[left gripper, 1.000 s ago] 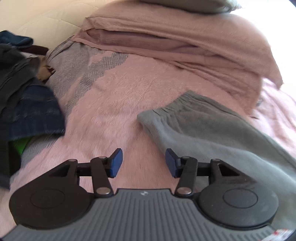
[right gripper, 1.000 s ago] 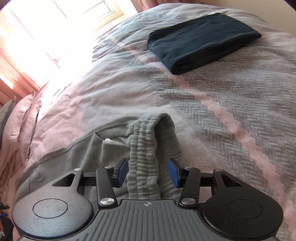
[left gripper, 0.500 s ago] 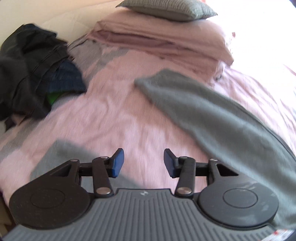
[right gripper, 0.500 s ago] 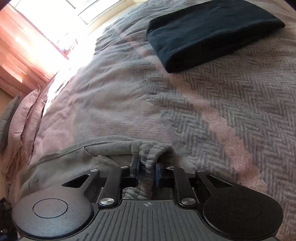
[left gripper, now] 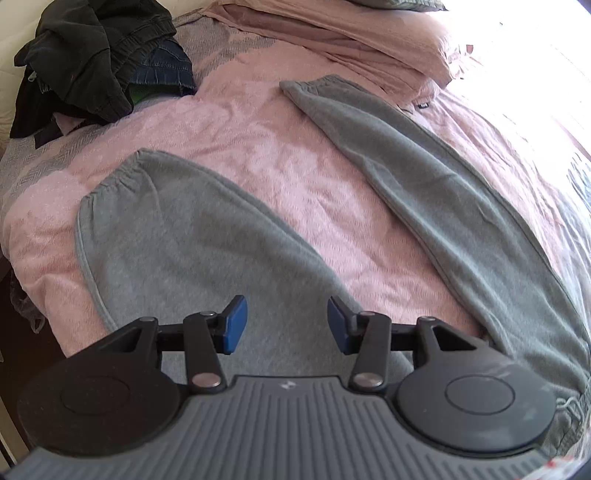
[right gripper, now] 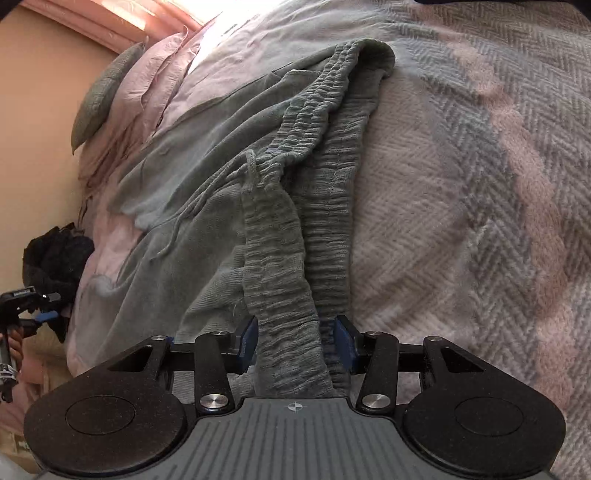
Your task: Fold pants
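Note:
Grey sweatpants [left gripper: 443,192] lie on the pink bedspread with the two legs spread in a V. The near leg's cuff [left gripper: 122,184] is at the left, the far leg's cuff [left gripper: 314,83] near the pillows. My left gripper [left gripper: 284,325] hovers open above the near leg with nothing between its blue pads. In the right wrist view the ribbed waistband [right gripper: 280,258] runs bunched up between the pads of my right gripper [right gripper: 295,345]. Its jaws are opening, and the fabric fills most of the gap. A drawstring [right gripper: 207,192] trails off to the left.
A heap of dark clothes [left gripper: 96,55] sits at the bed's far left corner. Pink pillows [left gripper: 351,33] and a grey cushion [right gripper: 103,92] lie at the head. The bed's edge [left gripper: 14,295] drops off at the left. A herringbone blanket [right gripper: 461,221] covers the right.
The left gripper has drawn back from the far leg's cuff until both legs show. The right gripper closed on the waistband half a second ago, then widened again and rolled.

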The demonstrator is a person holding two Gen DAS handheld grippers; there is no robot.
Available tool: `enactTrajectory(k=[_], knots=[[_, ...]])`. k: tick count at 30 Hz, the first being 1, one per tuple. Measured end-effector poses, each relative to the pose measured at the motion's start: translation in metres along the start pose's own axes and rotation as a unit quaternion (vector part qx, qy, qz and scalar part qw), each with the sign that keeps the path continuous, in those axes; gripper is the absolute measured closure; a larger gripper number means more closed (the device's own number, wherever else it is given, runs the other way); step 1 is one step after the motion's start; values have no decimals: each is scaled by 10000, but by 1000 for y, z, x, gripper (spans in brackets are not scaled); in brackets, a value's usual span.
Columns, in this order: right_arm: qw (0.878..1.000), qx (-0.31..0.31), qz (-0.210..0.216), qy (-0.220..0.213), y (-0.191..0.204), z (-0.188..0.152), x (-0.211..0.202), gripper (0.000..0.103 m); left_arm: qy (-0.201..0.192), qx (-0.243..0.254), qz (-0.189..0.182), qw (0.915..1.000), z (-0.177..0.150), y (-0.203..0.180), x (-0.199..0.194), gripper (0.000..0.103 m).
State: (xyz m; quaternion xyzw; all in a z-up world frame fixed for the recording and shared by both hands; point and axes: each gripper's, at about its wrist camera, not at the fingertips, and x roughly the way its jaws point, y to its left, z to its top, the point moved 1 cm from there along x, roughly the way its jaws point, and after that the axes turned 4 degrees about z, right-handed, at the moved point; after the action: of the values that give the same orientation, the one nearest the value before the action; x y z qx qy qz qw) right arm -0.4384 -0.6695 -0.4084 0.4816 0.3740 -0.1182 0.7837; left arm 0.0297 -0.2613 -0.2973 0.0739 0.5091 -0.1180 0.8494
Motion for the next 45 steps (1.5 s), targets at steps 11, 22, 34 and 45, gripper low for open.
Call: enactTrajectory(k=[11, 22, 34, 45], knots=[[9959, 412, -793, -168, 3, -25, -31, 102, 171, 201, 89, 9996, -37, 17, -11, 60], [9475, 2929, 28, -1280, -1, -106, -47, 47, 339, -35, 163, 9993, -37, 70, 0, 58], [8946, 3837, -684, -2187, 28, -125, 2, 47, 18, 148, 405, 9991, 45, 162, 56, 45], [8830, 3708, -1658, -2353, 71, -130, 26, 47, 661, -1227, 464, 9892, 99, 263, 180, 35]])
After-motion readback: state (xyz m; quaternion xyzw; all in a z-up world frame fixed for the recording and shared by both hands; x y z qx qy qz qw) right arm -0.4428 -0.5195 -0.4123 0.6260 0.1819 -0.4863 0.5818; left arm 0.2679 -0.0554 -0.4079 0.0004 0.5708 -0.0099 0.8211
